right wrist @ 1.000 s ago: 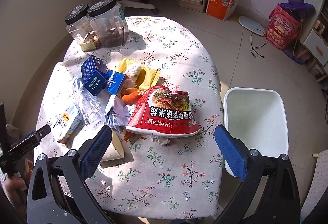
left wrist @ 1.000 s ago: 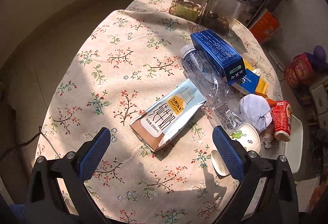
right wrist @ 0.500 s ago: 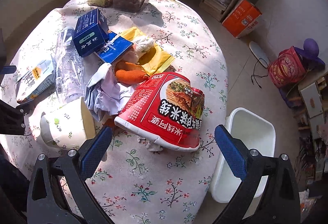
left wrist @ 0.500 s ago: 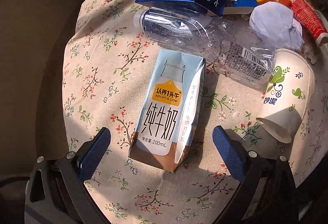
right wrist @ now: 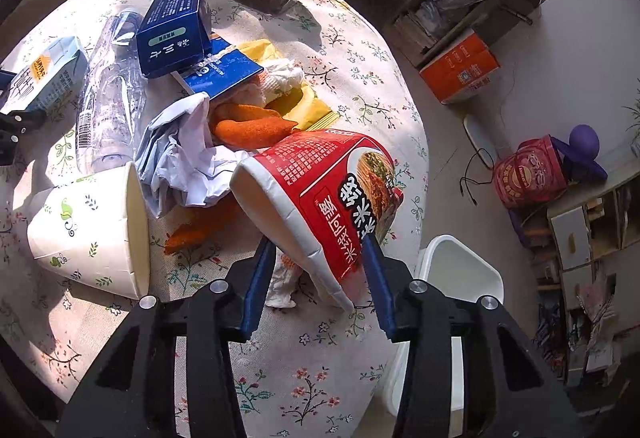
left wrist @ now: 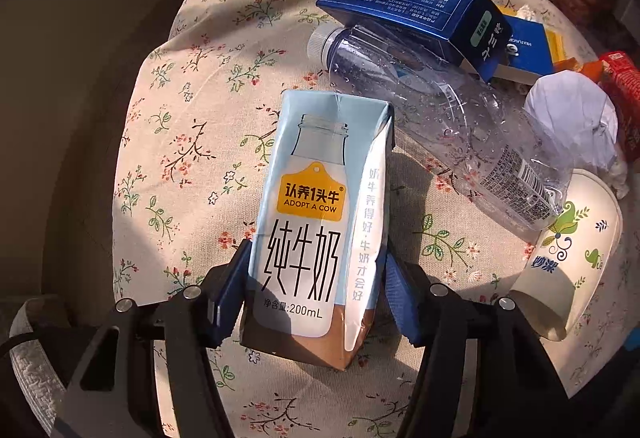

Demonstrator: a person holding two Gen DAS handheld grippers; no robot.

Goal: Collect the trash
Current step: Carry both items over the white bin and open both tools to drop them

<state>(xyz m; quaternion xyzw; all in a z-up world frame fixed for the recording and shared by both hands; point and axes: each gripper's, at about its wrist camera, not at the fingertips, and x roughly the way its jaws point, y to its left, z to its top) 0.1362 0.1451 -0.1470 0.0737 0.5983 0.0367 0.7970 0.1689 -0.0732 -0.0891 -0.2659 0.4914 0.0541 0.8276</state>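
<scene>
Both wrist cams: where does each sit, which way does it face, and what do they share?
Left wrist: on the left gripper, looking steeply down at the milk carton between its closing jaws; only the gripper shows.
Right wrist: on the right gripper, looking down at the noodle cup, jaws closing on its rim, white bin beyond the table edge; only the gripper shows.
Shared: carton, bottle, blue box, paper cup.

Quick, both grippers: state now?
Left gripper: closing on the milk carton.
Right gripper: closing on the red noodle cup.
</scene>
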